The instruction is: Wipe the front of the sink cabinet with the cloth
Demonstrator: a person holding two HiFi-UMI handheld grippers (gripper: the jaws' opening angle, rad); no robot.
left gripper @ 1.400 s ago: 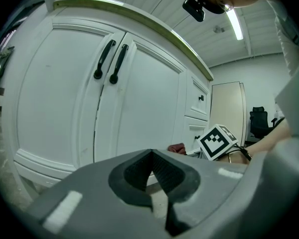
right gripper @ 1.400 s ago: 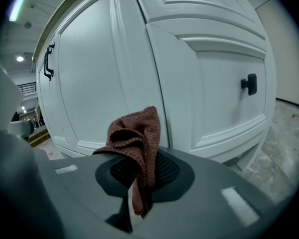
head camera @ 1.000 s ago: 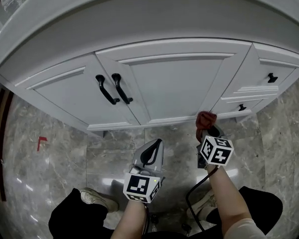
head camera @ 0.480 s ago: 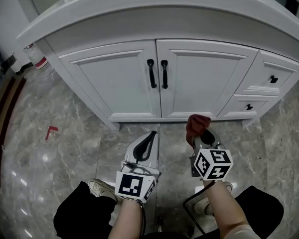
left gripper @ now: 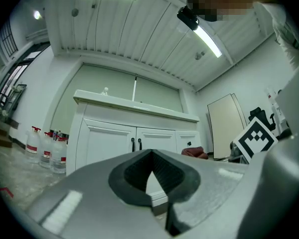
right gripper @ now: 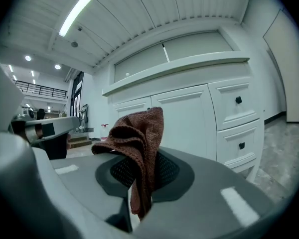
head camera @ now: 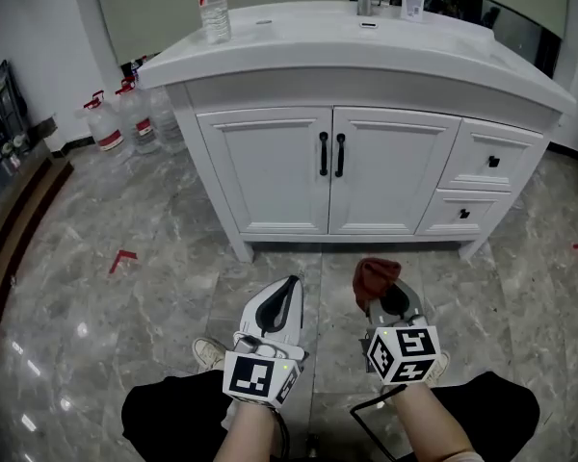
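The left gripper (head camera: 289,283), grey with a black-and-white marker cube at its rear, sat at the lower centre of the head view with its jaws pressed together at the tips and nothing between them. Just to its right, the right gripper (head camera: 391,298) pinched a rust-brown knitted cloth (head camera: 374,273). In the right gripper view the cloth bunched up above the jaws, and a fold hung down between them. Both grippers pointed up the frame toward the white panelled sink cabinet (head camera: 270,176), which stood well apart from them in the upper half of the frame, so the cloth touched none of its front. The cabinet had two centre doors with a pair of black bar handles (head camera: 331,154) and, to their right, two stacked drawers with small black knobs (head camera: 492,161). On the white countertop a clear plastic water bottle (head camera: 212,8) stood at the upper left. On the grey marble floor (head camera: 154,287), at the left of the cabinet, stood clear spray bottles with red triggers (head camera: 106,123).
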